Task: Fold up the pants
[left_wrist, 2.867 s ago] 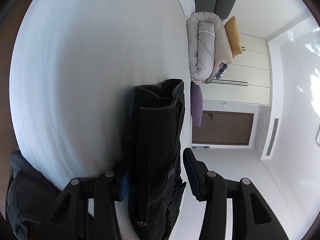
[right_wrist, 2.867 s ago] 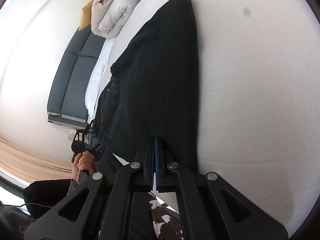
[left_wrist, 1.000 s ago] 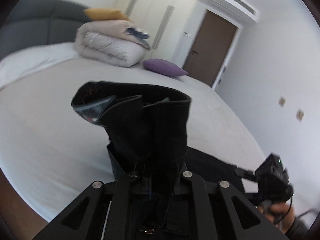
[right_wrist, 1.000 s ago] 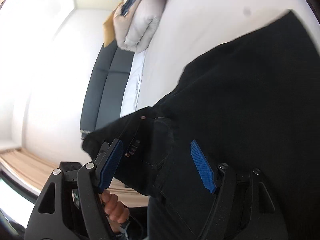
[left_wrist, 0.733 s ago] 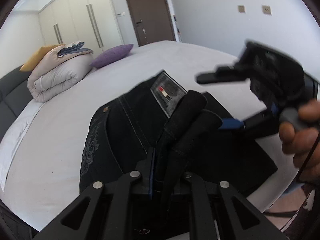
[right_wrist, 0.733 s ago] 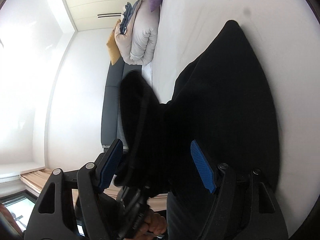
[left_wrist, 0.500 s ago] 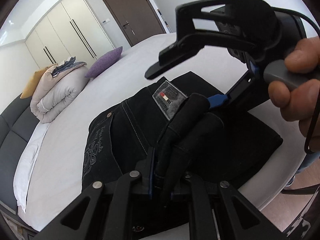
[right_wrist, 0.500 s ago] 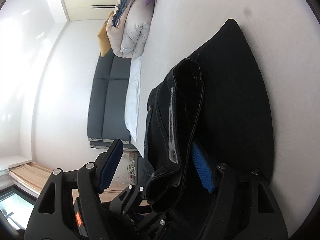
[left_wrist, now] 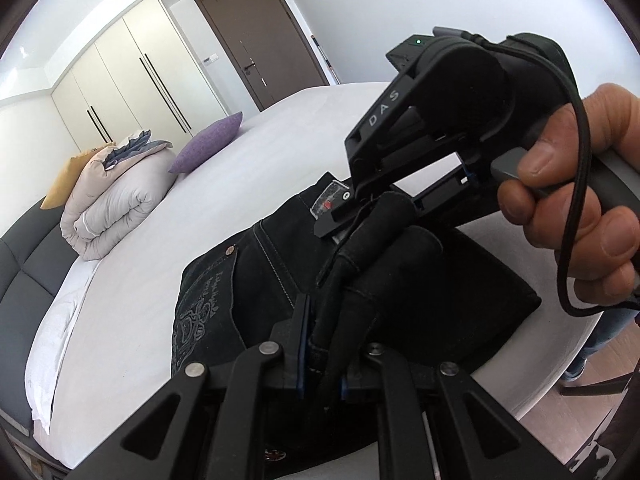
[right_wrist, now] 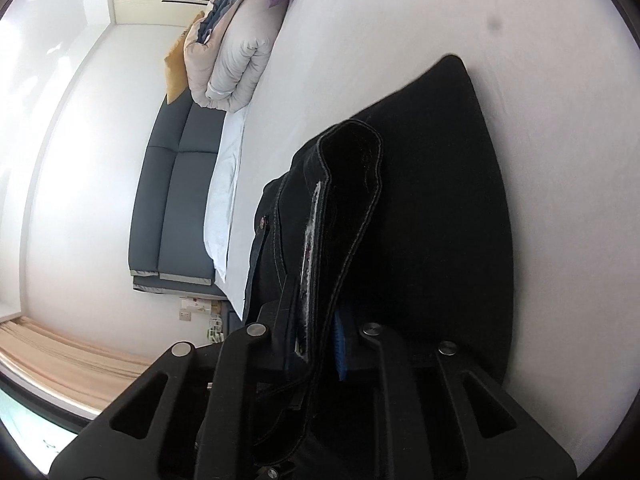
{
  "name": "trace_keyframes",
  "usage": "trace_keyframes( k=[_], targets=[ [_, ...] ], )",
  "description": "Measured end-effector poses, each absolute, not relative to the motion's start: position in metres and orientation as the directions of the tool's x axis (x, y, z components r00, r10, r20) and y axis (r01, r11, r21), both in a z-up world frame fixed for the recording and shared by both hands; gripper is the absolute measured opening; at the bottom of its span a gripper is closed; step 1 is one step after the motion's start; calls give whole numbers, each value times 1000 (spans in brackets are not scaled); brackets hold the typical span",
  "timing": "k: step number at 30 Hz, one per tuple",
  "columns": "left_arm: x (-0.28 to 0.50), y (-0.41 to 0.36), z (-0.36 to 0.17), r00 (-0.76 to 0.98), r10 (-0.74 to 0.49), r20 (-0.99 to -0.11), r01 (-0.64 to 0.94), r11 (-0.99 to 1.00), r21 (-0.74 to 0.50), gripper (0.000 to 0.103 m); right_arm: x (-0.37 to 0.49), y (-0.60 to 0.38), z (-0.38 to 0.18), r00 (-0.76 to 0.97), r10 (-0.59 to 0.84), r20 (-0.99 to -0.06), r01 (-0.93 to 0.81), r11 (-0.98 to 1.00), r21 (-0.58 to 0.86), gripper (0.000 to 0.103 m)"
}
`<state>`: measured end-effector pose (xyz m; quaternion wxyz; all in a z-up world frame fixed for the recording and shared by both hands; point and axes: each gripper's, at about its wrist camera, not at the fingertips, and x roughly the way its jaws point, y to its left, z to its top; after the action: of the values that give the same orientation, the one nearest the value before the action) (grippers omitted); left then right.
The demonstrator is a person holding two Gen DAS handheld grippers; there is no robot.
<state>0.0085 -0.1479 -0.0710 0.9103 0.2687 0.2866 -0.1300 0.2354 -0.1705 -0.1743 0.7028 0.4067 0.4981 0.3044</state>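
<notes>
Black pants lie folded on the white bed. My left gripper is shut on a thick raised fold of the pants, which stands up from its jaws. My right gripper, held by a hand, comes in from the right and meets the top of that same fold. In the right wrist view the right gripper has its jaws closing on the stitched edge of the pants, with the cloth pressed between a blue pad and the other finger.
A rolled pale duvet, a yellow cushion and a purple cushion lie at the far end of the bed. A dark grey headboard is on the left. The bed's near edge and the floor are at the lower right.
The left gripper swung the held fold over onto the pants, then held still. The right gripper moved in with jaws wide around the fold and has now closed on it.
</notes>
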Motion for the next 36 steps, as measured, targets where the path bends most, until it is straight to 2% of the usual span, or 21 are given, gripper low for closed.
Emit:
trace_keyframes(
  k=[6, 10, 17, 20, 23, 26, 28, 30, 33, 35, 36],
  targets=[
    [7, -166, -71, 793, -132, -594, 443, 795, 415, 12, 238, -207, -152, 370, 794, -483, -60, 539, 840, 13],
    [6, -171, -83, 763, -152, -628, 478, 788, 389, 12, 232, -224, -160, 382, 763, -521, -56, 582, 811, 13],
    [5, -175, -92, 747, -173, -642, 508, 772, 382, 12, 227, -243, -176, 404, 759, -511, -42, 573, 818, 13],
    [5, -175, -95, 734, -184, -653, 514, 779, 358, 15, 216, -253, -187, 404, 761, -507, -48, 571, 819, 12],
    [10, -170, -91, 724, -208, -658, 521, 790, 324, 21, 212, -254, -188, 423, 758, -496, -68, 573, 817, 12],
    [12, -162, -84, 702, -237, -672, 532, 801, 274, 42, 208, -257, -186, 426, 756, -497, -44, 566, 823, 15],
    [12, -148, -76, 694, -266, -669, 528, 820, 222, 78, 201, -262, -183, 423, 750, -509, -28, 572, 820, 17],
    [9, -128, -62, 680, -321, -659, 531, 836, 141, 84, 193, -266, -174, 430, 727, -536, -21, 601, 799, 18],
    [7, -104, -45, 667, -374, -645, 523, 851, 47, 83, 178, -283, -159, 456, 676, -579, -8, 654, 757, 18],
    [21, -87, -37, 653, -392, -647, 504, 864, -15, 64, 173, -292, -142, 479, 668, -570, -30, 661, 749, 18],
    [34, -78, -34, 639, -401, -656, 485, 872, -61, 39, 174, -293, -132, 489, 672, -556, -50, 658, 751, 17]
  ],
)
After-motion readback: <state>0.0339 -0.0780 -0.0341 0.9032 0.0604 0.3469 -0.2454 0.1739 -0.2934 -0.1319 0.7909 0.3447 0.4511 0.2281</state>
